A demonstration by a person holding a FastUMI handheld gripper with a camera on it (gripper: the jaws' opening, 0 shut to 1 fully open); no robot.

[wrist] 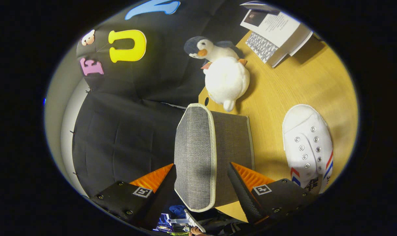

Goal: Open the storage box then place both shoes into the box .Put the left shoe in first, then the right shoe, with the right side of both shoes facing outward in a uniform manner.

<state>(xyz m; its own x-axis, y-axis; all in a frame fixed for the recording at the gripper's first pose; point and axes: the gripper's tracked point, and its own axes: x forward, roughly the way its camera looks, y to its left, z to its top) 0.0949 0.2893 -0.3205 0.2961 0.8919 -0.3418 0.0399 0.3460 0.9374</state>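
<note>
Straddling the grey fabric lid (195,157) of the storage box (233,154), the claw (203,183) has a finger on either side; whether both press on it I cannot tell. Box stands on the wooden table (283,85). White shoe (308,146) just beside it. Beyond: plush penguin (223,73), open book (277,31)
</note>
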